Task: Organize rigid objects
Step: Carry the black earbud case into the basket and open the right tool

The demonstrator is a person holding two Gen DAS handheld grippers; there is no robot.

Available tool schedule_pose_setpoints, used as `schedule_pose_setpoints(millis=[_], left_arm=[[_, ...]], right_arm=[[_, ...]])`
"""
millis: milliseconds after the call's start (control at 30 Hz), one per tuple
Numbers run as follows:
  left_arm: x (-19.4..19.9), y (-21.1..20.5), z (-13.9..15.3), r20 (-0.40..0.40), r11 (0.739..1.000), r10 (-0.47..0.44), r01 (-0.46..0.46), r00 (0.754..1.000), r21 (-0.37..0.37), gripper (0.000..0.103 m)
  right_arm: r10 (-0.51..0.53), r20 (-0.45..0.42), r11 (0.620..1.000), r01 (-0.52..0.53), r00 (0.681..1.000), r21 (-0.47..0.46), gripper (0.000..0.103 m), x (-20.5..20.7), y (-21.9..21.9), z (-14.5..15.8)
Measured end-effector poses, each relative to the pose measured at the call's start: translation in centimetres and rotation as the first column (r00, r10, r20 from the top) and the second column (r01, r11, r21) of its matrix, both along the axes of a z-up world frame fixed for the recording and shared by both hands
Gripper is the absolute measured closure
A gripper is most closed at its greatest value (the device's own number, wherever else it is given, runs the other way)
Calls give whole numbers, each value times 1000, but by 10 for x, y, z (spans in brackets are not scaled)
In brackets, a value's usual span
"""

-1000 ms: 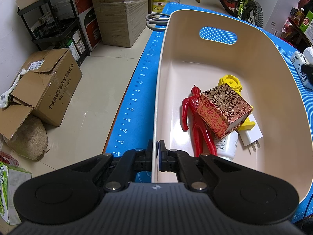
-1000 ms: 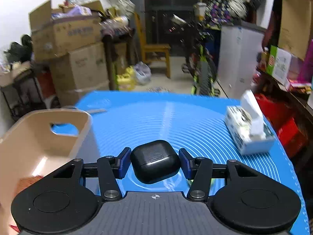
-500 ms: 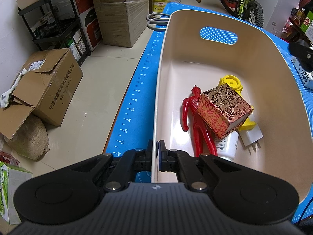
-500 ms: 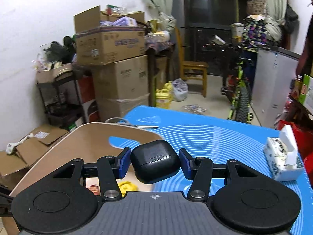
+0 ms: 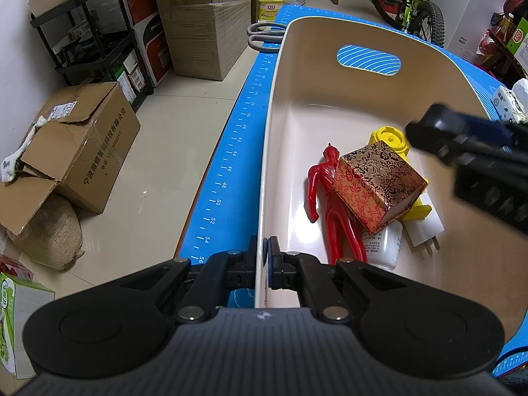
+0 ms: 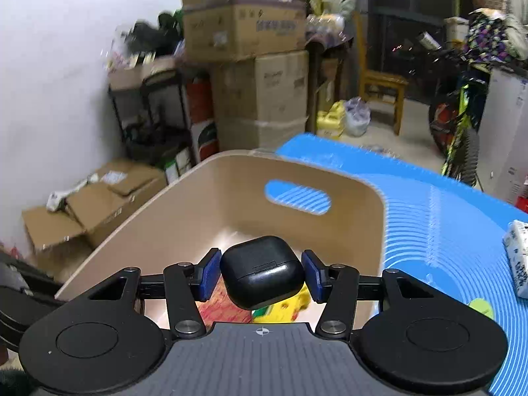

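Left gripper (image 5: 264,265) jaws pressed together on the near-left rim of the beige bin (image 5: 330,99), wall pinched between the pads. Right gripper (image 6: 261,275) jaws spread partway and pinching a black earbud case (image 6: 262,270) by its two sides, blue pads flat on it, case held in the air above the bin interior. Surroundings, big to small: blue mat (image 5: 231,151) covers the tabletop, ruler marks along its left edge; stacked cardboard boxes (image 6: 244,29) and a black shelf rack (image 5: 95,33) against the wall beyond; bicycle (image 5: 412,3) and wooden chair (image 6: 379,89) further back; tissue pack (image 6: 518,254) on the mat right of the bin, well apart from it; scissors (image 5: 264,33) on the mat just past the bin's far-left corner. Bin sits along the mat's left edge, handle cutout (image 5: 369,60) in the far wall. Inside, clustered at the near end: red-and-gold patterned box (image 5: 376,184) tilted on top of the pile, red figure (image 5: 333,204) lying beside it on the left and touching it, yellow piece (image 5: 389,135) behind it, white bottle (image 5: 382,244) and white plug adapter (image 5: 425,227) partly under it. Far half of the bin floor is bare. In the left wrist view the right gripper comes in blurred over the bin's right rim, above the yellow piece.
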State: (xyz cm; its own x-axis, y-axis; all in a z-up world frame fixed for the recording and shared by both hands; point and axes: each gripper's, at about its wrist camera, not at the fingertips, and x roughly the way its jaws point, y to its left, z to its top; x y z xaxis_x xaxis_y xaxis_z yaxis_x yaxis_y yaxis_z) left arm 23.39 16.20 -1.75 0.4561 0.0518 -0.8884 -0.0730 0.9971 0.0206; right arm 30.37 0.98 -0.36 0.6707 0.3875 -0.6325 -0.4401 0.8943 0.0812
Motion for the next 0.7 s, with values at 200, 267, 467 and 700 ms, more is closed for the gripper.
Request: schedule_pose_setpoints(millis=[200,267,467,700], left_arm=[[0,-1,0,-1,1000,-2,2,1000,-1,97],[0,-1,0,0,1000,-2,2,1000,-1,97],[0,-2,0,-1,1000,-1,1,1000,0,97],[0,-2,0,-1,1000,0,0,1000,-1,97]], right_arm=[[32,-61,993,-39,998,-115,46,1,23,-13],[25,-76,992,-34,997,-124,46,0,24,-15],[34,-93,991,-46,995,-125,45,0,24,-14],[21,-53,998,-23,998,-52,36,0,5,-4]])
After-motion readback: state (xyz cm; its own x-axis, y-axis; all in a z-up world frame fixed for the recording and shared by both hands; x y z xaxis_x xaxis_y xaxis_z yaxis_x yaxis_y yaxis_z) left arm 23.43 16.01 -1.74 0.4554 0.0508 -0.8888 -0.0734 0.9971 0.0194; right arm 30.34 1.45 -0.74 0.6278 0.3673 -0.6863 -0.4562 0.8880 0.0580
